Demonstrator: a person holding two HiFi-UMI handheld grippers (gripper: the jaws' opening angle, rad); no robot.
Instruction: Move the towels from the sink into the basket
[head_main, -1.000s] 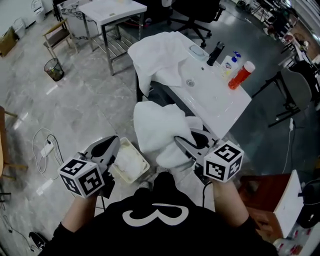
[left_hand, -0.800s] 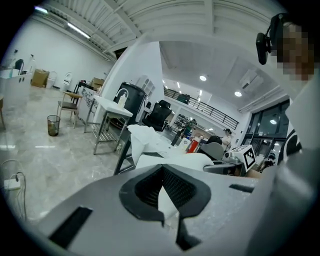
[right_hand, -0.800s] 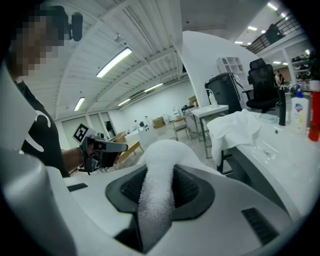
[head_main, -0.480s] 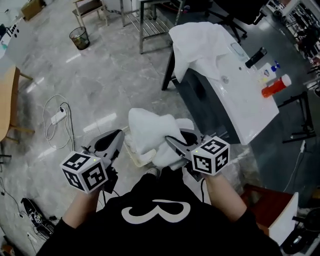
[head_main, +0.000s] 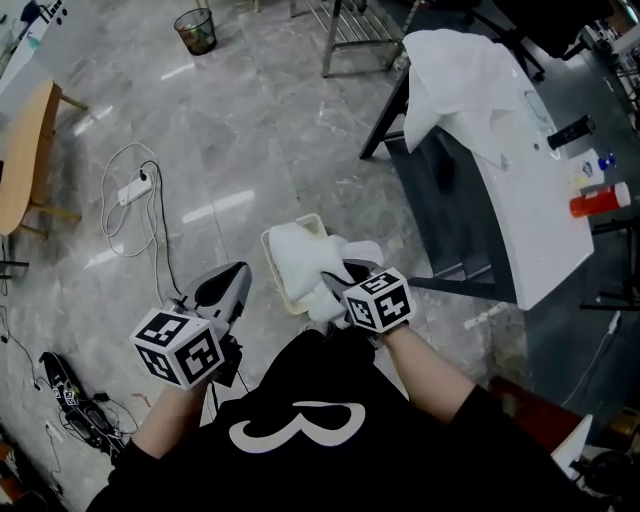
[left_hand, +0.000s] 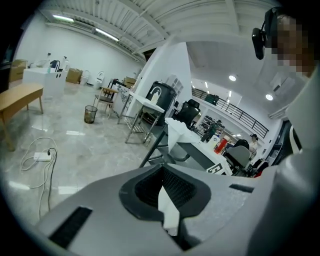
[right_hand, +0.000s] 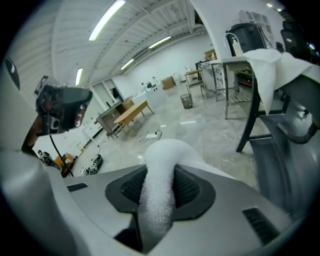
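My right gripper (head_main: 338, 275) is shut on a white towel (head_main: 300, 258), whose bunched bulk hangs down into the cream basket (head_main: 290, 224) on the floor. In the right gripper view the fluffy towel (right_hand: 160, 155) fills the gap between the pads of that gripper (right_hand: 160, 186). A second white towel (head_main: 455, 75) is draped over the far end of the white sink (head_main: 540, 220). My left gripper (head_main: 228, 285) hovers left of the basket with its jaws together. In its own view the left gripper (left_hand: 165, 192) holds no towel; only a thin white sliver shows in the seam.
A red bottle (head_main: 598, 205), a blue-capped bottle (head_main: 605, 165) and a black tap (head_main: 572, 130) stand on the sink. A power strip with cable (head_main: 135, 190) lies on the marble floor, with a bin (head_main: 195, 30) beyond it and a wooden bench (head_main: 25, 160) at the left.
Both grippers have dropped from sink height toward the floor. The right one carried the towel down and left, so it now rests in the basket. The sink has slid to the right of view.
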